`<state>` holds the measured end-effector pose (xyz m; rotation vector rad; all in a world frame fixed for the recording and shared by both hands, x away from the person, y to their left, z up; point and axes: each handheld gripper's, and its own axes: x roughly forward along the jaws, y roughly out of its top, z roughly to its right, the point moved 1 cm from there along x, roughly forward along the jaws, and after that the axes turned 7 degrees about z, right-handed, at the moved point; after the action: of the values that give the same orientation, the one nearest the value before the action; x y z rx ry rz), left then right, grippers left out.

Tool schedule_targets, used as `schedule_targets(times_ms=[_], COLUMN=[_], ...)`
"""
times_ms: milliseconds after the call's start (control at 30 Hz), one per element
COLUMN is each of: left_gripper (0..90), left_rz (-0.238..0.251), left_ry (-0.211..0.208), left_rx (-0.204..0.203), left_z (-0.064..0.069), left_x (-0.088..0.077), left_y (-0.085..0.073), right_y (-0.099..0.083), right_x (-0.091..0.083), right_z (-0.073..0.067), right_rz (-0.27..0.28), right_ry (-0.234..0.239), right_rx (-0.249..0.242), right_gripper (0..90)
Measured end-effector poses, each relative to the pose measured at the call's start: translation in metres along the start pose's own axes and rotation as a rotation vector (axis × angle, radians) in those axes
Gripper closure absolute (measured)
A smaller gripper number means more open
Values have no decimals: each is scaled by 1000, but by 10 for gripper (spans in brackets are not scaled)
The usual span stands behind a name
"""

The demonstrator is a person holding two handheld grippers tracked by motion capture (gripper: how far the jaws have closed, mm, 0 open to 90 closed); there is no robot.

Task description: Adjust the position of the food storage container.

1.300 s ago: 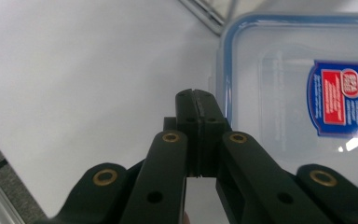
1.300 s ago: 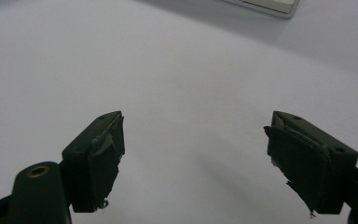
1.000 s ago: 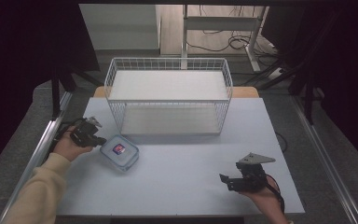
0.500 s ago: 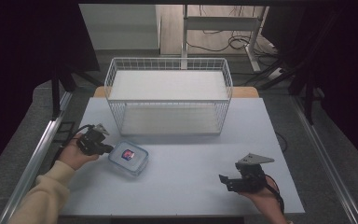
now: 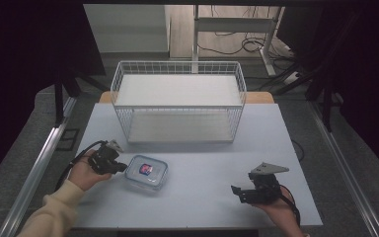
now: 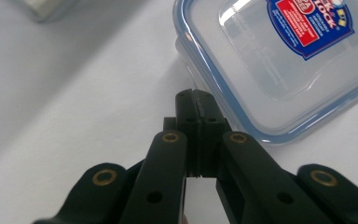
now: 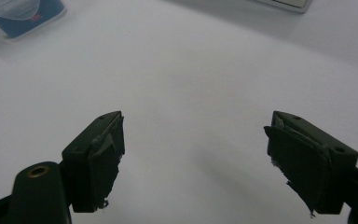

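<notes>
pushing looks like the step in hand: the left gripper (image 5: 112,163) has its fingers (image 6: 196,122) clenched together on nothing, their tips touching the near rim of the clear lock-lid food container (image 5: 146,171). the container lies flat on the tabletop (image 5: 202,153), toward 7 o'clock of it, just in front of and left of the white wire basket (image 5: 177,101) that stands at 12 o'clock. the right gripper (image 5: 249,191) rests at 5 o'clock, well apart from the container, its fingers (image 7: 95,156) released and spread wide over bare surface. my guess is that the container is being nudged toward the middle; the next move calls for keeping the closed tips low against the rim so they don't ride up over the lid. the container's far corner is cut off in the left gripper view, the label print is partly readable at best, and whether anything lies inside i cannot tell.
</notes>
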<state>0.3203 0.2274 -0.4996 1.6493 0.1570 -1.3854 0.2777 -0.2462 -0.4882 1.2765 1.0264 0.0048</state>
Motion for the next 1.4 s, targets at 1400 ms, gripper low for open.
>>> schedule_targets(times_ms=[1400], left_gripper=[900], left_rz=[75], left_ry=[-187], left_rx=[25], left_z=[74], left_x=[36], left_y=[38], right_y=[0], right_x=[-1], right_z=[0], right_rz=[-4], right_ry=[-2], right_rx=[-2], right_gripper=[192])
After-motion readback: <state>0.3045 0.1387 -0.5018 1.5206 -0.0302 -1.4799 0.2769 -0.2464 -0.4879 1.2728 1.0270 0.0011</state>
